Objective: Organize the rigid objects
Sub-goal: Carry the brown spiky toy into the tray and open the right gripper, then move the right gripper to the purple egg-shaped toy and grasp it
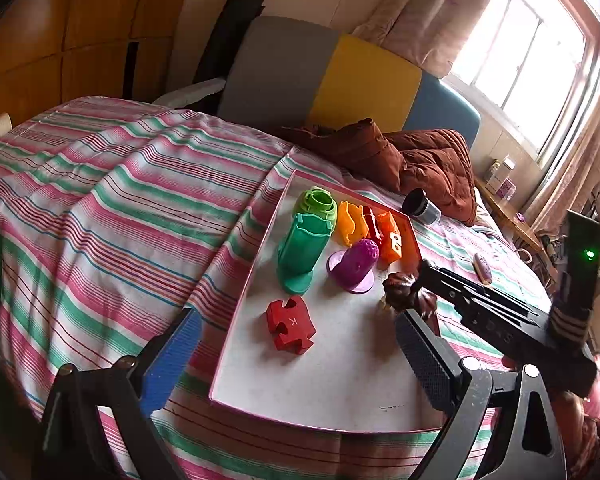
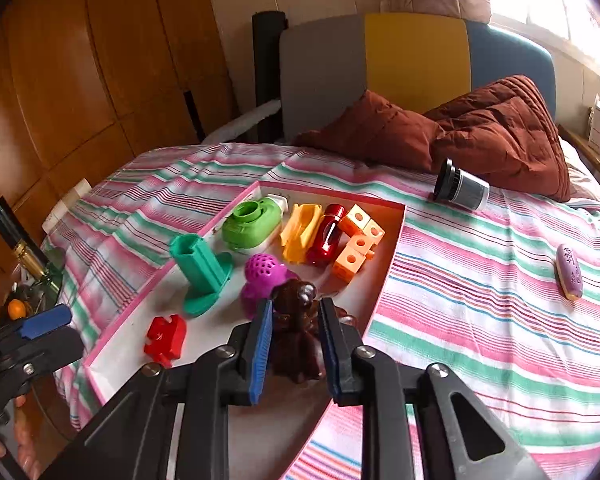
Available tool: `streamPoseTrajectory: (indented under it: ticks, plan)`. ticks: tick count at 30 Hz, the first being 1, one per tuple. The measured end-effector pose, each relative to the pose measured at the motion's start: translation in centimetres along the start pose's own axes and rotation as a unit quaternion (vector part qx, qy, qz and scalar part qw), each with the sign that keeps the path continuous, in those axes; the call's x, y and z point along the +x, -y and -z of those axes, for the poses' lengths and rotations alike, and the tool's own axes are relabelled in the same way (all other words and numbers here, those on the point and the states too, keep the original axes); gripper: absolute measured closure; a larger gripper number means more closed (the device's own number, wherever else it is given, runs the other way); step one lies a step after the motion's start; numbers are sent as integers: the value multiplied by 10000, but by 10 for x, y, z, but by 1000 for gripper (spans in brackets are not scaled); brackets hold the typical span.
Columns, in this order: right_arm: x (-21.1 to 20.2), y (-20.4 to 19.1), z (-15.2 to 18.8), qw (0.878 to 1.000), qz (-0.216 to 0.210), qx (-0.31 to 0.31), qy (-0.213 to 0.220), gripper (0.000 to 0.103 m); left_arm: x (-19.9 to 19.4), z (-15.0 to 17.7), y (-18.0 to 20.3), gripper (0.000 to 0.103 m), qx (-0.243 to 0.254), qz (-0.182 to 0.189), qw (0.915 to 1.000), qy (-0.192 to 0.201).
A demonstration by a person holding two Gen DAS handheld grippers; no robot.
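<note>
We have the brown figurine (image 2: 296,332) standing in the tray (image 2: 392,236) near its right edge, between the right gripper (image 2: 296,336) pads — slightly parted, barely touching. We should open wider and retreat straight. The left gripper (image 1: 300,364) is spread — empty.

A dark brown glossy figurine (image 2: 296,320) stands on the pink-rimmed tray (image 2: 384,272) beside the purple perforated toy (image 2: 262,274).
</note>
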State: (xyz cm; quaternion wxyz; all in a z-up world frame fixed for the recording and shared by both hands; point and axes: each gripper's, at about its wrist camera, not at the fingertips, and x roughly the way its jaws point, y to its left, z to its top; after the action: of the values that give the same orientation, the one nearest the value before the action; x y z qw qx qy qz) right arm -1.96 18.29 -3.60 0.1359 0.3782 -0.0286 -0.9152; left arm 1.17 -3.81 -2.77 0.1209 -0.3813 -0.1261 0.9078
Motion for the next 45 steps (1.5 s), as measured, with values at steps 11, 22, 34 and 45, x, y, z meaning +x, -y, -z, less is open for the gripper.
streamPoseTrajectory:
  ticks: [11, 22, 34, 45]
  plan:
    - [-5, 0, 14, 9993, -68, 238, -272, 80, -2, 2, 5, 5, 34, 20, 10000, 9]
    - [2, 13, 12, 9979, -125, 605, -213, 80, -4, 3, 12, 5, 156, -22, 9999, 5]
    - [-29, 48, 29, 9940, 179, 1059, -218, 79, 4, 8, 31, 5, 282, 136, 9993, -188]
    - [-35, 97, 59, 9881, 759, 1249, -472, 76, 0, 13, 70, 4, 745, 661, 9948, -213]
